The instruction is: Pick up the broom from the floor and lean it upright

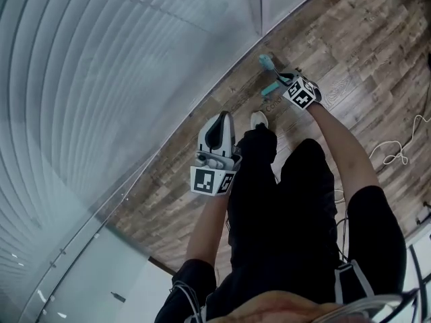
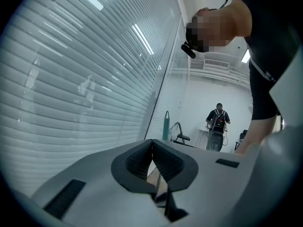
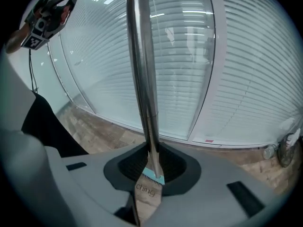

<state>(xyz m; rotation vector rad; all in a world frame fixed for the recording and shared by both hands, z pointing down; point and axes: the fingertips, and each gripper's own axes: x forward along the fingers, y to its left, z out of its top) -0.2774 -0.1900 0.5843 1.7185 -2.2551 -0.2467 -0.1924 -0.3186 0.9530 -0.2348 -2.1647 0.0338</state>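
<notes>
My right gripper (image 3: 150, 163) is shut on the broom's silver handle (image 3: 142, 70), which rises nearly upright from the jaws in front of the blinds. A teal band (image 3: 154, 176) shows on the broom just below the pads. In the head view the right gripper (image 1: 291, 83) is low over the wooden floor by the wall, with the broom's teal parts (image 1: 268, 64) right beside it. The left gripper (image 1: 219, 128) hangs nearer my body, away from the broom. Its jaws (image 2: 152, 144) meet at the tips with nothing between them.
A glass wall with white blinds (image 1: 101, 79) runs along the left. The plank floor (image 1: 350, 39) has a loose white cable (image 1: 397, 155) at the right. My legs and a shoe (image 1: 258, 120) stand by the broom. Far off in the left gripper view are another person (image 2: 218, 122) and a chair (image 2: 182, 137).
</notes>
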